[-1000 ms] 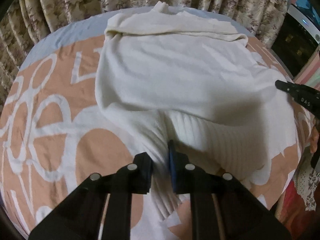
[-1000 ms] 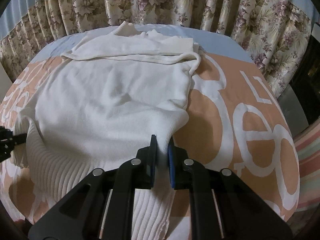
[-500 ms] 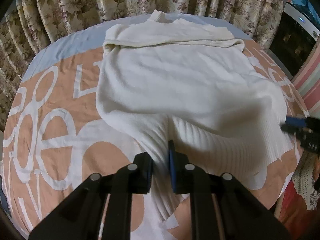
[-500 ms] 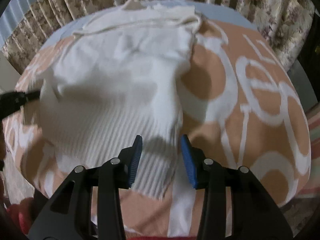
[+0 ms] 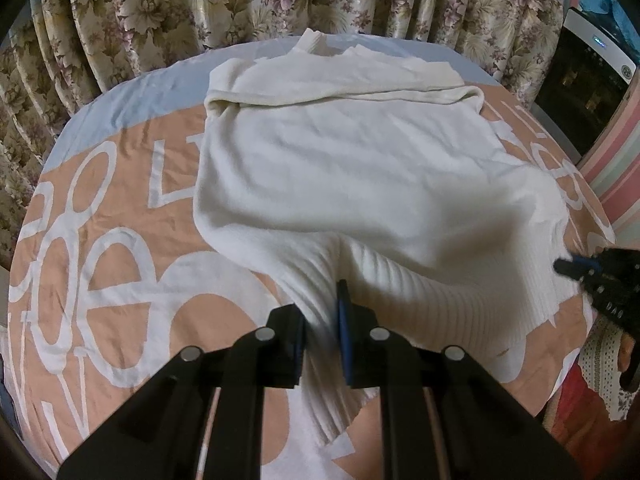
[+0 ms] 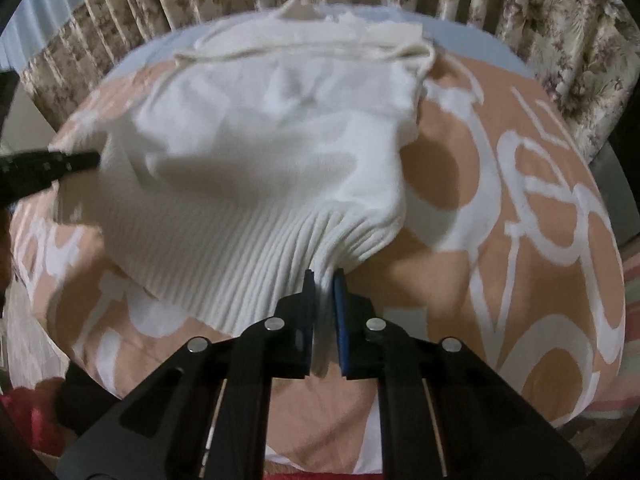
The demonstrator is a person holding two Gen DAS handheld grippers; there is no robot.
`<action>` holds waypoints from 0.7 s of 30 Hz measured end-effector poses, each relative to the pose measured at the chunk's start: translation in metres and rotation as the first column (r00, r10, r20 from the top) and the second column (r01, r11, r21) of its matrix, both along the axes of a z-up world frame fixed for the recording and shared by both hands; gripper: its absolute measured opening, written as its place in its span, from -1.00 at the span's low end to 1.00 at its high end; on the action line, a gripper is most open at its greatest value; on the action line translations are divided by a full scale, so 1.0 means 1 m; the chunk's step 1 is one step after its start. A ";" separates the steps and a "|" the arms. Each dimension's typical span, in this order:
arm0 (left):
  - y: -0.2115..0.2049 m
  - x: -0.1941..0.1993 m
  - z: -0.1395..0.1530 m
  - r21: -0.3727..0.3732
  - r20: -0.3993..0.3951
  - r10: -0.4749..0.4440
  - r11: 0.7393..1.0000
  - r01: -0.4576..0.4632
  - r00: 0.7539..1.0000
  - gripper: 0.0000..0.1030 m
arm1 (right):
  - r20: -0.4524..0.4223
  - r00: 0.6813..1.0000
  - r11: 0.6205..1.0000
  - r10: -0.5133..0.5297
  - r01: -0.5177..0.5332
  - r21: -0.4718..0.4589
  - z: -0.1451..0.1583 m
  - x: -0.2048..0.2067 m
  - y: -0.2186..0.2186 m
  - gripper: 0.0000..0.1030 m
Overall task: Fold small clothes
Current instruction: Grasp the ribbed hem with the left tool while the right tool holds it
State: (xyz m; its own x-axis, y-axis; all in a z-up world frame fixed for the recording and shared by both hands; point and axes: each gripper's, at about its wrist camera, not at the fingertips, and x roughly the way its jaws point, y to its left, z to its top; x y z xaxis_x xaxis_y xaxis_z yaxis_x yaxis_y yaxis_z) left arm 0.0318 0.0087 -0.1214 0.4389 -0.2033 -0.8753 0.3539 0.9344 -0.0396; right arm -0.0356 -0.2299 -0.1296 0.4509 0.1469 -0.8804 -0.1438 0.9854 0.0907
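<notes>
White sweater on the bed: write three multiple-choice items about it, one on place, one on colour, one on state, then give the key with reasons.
1. Which part of the white sweater is pinched by both grippers?
A. the ribbed hem
B. the collar
C. a sleeve cuff

2. What colours is the bedspread under it?
A. green with black stripes
B. peach with white lettering
C. plain red

3. What is the state of the right gripper?
A. wide open above the cloth
B. shut on nothing
C. shut on the cloth

Key: 1 A, ribbed knit bunches between the fingers of the left gripper and the right one. 2 B, peach ground with large white letters. 3 C, its fingers have just closed with hem fabric pressed between them.
</notes>
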 end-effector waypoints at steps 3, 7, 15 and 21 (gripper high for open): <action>-0.001 0.001 0.002 0.012 0.012 -0.001 1.000 0.001 1.000 -0.72 | 0.054 0.998 1.000 -0.007 0.006 0.012 0.014 0.004 -0.003 -0.82; -0.002 0.004 0.006 0.017 0.027 0.002 1.000 -0.002 1.000 -0.72 | 0.112 0.993 0.999 -0.024 0.019 0.046 0.030 0.018 -0.007 -0.82; 0.010 0.025 0.032 -0.030 0.067 0.031 0.999 -0.029 0.997 -0.73 | 0.189 0.981 0.983 -0.040 0.004 0.186 0.064 0.055 -0.011 -0.82; 0.013 0.069 0.054 -0.093 0.108 0.072 0.994 -0.062 0.992 -0.73 | 0.231 0.969 0.962 -0.082 0.017 0.272 0.078 0.100 -0.021 -0.82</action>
State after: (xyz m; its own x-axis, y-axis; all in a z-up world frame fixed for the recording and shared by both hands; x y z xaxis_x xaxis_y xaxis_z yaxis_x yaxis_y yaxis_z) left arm 0.1004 0.0217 -0.0670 0.5476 -0.2453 -0.8000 0.2979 0.9506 -0.0876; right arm 0.0648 -0.2510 -0.0519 0.6550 0.3332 -0.6782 -0.1450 0.9363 0.3200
